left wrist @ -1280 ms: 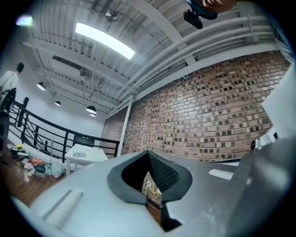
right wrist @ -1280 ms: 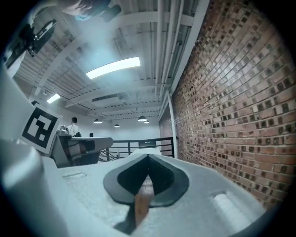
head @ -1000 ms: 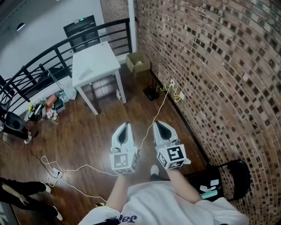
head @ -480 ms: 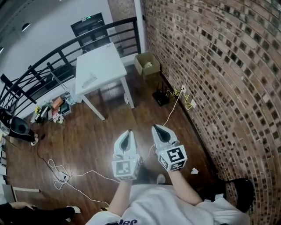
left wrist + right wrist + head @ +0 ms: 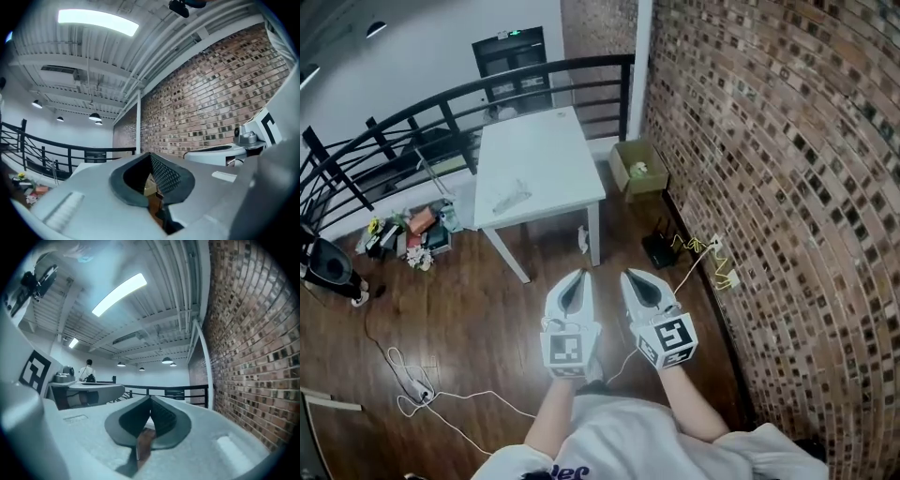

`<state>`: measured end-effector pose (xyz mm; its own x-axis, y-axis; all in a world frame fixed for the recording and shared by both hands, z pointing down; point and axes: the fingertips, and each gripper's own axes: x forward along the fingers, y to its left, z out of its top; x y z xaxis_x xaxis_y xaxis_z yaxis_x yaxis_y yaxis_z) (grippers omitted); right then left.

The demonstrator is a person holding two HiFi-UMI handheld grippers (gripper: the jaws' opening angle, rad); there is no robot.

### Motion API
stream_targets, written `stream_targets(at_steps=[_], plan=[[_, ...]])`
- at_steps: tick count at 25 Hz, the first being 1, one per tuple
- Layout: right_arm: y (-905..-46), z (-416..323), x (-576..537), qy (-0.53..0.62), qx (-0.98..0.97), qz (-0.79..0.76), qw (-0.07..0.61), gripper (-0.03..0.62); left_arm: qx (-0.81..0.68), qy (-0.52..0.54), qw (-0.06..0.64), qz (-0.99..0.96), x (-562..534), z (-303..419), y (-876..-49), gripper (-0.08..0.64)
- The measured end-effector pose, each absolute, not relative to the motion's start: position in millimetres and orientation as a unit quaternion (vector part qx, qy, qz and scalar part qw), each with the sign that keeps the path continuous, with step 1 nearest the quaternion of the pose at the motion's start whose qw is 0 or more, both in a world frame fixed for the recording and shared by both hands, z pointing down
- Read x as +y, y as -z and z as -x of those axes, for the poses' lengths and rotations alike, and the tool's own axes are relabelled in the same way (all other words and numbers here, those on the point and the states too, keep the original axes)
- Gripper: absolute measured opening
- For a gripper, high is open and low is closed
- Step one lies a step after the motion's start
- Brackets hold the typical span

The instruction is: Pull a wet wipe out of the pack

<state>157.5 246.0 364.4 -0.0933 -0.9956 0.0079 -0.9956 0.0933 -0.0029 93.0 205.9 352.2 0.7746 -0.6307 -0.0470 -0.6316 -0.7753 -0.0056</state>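
The person stood on a dark wooden floor [image 5: 478, 314] with both grippers held out level, side by side in front of the body. The left gripper [image 5: 578, 277] had its jaws pressed together with nothing between them; in the left gripper view [image 5: 150, 156] the dark pads met at the tip. The right gripper [image 5: 631, 277] was just beside it, apart from it, and its jaws were likewise pressed together and empty, as the right gripper view [image 5: 151, 399] showed. Beyond the grippers stood a white table, well apart from both. The pack of wipes [image 5: 511, 197] lay flat on the worktop [image 5: 546, 155], close to its near edge and toward the near left corner; it was too small to show any detail. A black railing [image 5: 412, 117] curved behind the far and left sides of the table. A brick wall [image 5: 778, 187] ran along the right, and an open cardboard box [image 5: 639, 167] sat on the floor against it, just past the table's far right corner. A white cable [image 5: 441, 403] trailed across the floor at the lower left. In the right gripper view a person [image 5: 86, 371] stood far off.
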Motion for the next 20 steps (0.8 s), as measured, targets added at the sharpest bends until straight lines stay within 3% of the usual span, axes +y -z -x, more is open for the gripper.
stream_targets(at_steps=[8,20], plan=[[-381.1,-108.6,124.8,-0.029,-0.779,-0.626,0.031,-0.012,0.397,-0.008,-0.030,0.917,73.1,-48.8,-372.6,0.015],[-388.3,-136.9,-46.3,-0.043,-0.815,-0.577,0.007,-0.012,0.477,-0.002,-0.015,0.879,-80.1,-43.5,-378.6,0.015]])
